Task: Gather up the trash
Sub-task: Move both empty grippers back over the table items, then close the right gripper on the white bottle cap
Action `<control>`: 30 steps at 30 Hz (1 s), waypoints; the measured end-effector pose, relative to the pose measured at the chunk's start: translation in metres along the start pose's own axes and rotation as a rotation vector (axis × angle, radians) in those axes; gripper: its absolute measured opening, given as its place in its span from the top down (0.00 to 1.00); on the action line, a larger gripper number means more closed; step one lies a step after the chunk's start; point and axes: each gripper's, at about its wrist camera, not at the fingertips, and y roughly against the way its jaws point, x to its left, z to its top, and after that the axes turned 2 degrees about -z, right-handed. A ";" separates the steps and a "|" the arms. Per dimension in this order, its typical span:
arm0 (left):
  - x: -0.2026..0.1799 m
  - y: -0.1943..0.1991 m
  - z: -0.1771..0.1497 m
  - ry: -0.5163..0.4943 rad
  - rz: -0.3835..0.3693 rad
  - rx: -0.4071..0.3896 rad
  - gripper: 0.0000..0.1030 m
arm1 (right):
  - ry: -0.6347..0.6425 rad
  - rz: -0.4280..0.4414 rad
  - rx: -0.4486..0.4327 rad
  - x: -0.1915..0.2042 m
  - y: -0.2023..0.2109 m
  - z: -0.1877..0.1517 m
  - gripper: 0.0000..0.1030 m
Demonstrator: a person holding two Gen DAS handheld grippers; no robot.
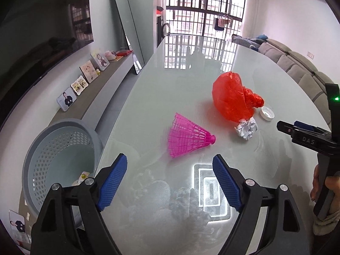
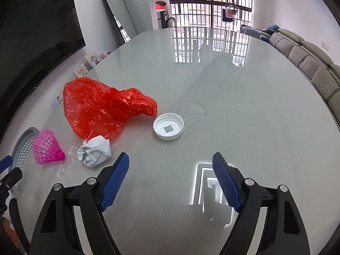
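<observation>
A pink plastic shuttlecock (image 1: 188, 137) (image 2: 47, 147) lies on the glossy table (image 1: 174, 80) (image 2: 244, 110). Beyond it lie a crumpled red plastic bag (image 1: 231, 94) (image 2: 99, 106), a crumpled white paper ball (image 1: 247, 128) (image 2: 94, 150) and a white bottle cap (image 1: 267, 113) (image 2: 168, 126). My left gripper (image 1: 170, 162) is open and empty, just short of the shuttlecock. My right gripper (image 2: 171, 160) is open and empty, short of the cap, with the paper ball to its left. It also shows at the right edge of the left wrist view (image 1: 282, 125).
A grey perforated basket (image 1: 60, 159) (image 2: 24, 146) stands on the floor beside the table's left edge, with some items at its bottom. A low shelf with photo frames (image 1: 82, 80), a TV and a leaning mirror (image 1: 129, 29) line the left wall. A sofa (image 1: 297, 63) is at right.
</observation>
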 end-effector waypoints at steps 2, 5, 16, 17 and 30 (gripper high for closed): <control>-0.006 -0.004 0.004 0.004 -0.008 0.004 0.21 | 0.008 0.003 0.012 -0.002 -0.010 0.008 0.25; -0.017 -0.009 0.008 0.004 -0.014 0.004 0.21 | 0.010 0.006 0.028 -0.005 -0.022 0.018 0.25; -0.038 -0.027 0.014 0.006 -0.023 0.029 0.21 | 0.038 -0.008 0.056 -0.006 -0.047 0.033 0.25; -0.039 -0.029 0.013 0.007 -0.023 0.035 0.21 | 0.041 -0.011 0.056 -0.006 -0.048 0.034 0.25; -0.044 -0.034 0.011 0.001 -0.027 0.049 0.21 | 0.078 -0.029 0.066 0.009 -0.058 0.034 0.38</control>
